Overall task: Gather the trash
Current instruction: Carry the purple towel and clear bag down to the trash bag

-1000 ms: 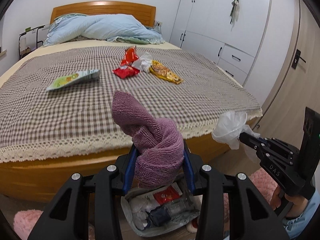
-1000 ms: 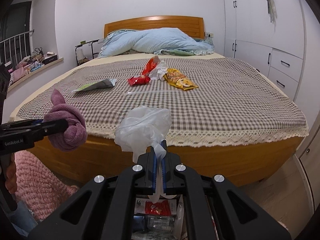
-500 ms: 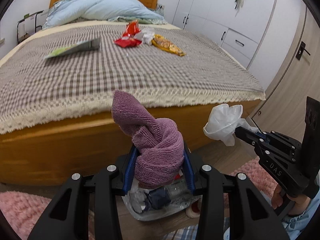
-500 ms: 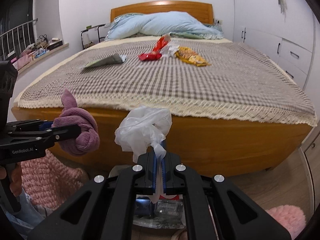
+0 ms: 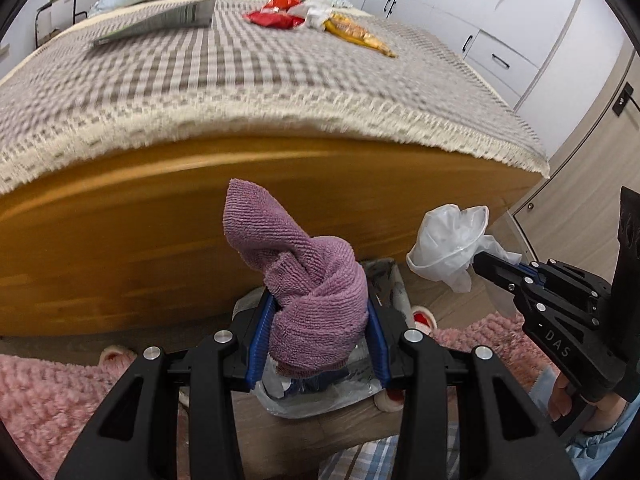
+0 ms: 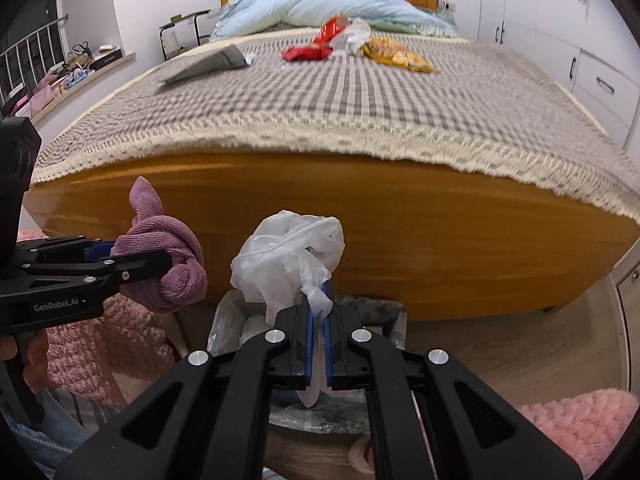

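My left gripper (image 5: 318, 312) is shut on a twisted purple cloth (image 5: 308, 280), which sticks up between its blue pads; that purple cloth (image 6: 168, 252) also shows at the left of the right wrist view. My right gripper (image 6: 318, 300) is shut on a crumpled clear plastic bag (image 6: 288, 256), and the same plastic bag (image 5: 452, 240) appears at the right of the left wrist view. Both hang just above a trash bin lined with plastic (image 5: 320, 400), standing on the floor in front of the bed; the bin (image 6: 236, 320) holds wrappers. More wrappers (image 6: 344, 44) lie far up the bed.
The wooden bed frame (image 5: 160, 240) rises close behind the bin, topped by a checked blanket (image 5: 240, 80) with a lace edge. A pink fluffy rug (image 5: 48, 400) covers the floor at left and right. White wardrobes (image 5: 500, 40) line the right wall. A flat packet (image 6: 208, 64) lies on the bed.
Both grippers have sunk toward the floor and tilted downward, still holding the cloth and the bag. The bed now fills the upper part of both views, and the bin is nearer.
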Tool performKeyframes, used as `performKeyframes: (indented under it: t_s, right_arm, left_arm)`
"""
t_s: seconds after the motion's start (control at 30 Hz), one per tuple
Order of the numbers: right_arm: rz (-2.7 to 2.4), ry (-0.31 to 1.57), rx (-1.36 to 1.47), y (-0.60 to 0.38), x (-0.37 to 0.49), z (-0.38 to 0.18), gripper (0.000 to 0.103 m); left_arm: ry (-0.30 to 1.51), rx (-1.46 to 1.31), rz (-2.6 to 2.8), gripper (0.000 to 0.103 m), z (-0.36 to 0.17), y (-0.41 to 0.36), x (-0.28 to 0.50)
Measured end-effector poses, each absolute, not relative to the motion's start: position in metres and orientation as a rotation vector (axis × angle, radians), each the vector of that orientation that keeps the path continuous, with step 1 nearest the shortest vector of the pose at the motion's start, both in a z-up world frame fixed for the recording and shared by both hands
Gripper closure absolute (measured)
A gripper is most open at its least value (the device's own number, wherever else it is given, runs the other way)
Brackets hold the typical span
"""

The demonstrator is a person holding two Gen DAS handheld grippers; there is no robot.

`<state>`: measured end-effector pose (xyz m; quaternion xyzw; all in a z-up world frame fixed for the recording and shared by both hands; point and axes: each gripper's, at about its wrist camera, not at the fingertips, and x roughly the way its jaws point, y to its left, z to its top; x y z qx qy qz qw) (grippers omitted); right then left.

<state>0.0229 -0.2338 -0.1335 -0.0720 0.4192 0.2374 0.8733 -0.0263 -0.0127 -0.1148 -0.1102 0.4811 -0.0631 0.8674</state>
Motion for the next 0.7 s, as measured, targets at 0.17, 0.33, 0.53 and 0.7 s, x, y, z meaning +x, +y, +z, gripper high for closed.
performKeyframes:
  t_s: [0.17, 0.33, 0.53, 0.7]
  right_arm:
    - [0.493, 0.928, -0.161, -0.232, 0.027, -0.15, 0.099]
    - [0.494, 0.986, -0.17, -0.229, 0.031, -0.167, 0.099]
    - [0.477, 1.056, -0.186, -0.23, 0.037, -0.191, 0.099]
    - [0.466, 1.117, -0.184, -0.232, 0.043, -0.209, 0.099]
  left_arm:
    - [1.063, -0.236, -0.127, 0.064, -0.135, -0.013, -0.021]
    - [1.124, -0.247, -0.121, 0.064, -0.157, -0.013, -0.016]
    - [1.195, -0.282, -0.118, 0.064, -0.182, -0.012, -0.011]
    - [1.248, -0.285, -0.111, 0.064, -0.202, -0.012, -0.008]
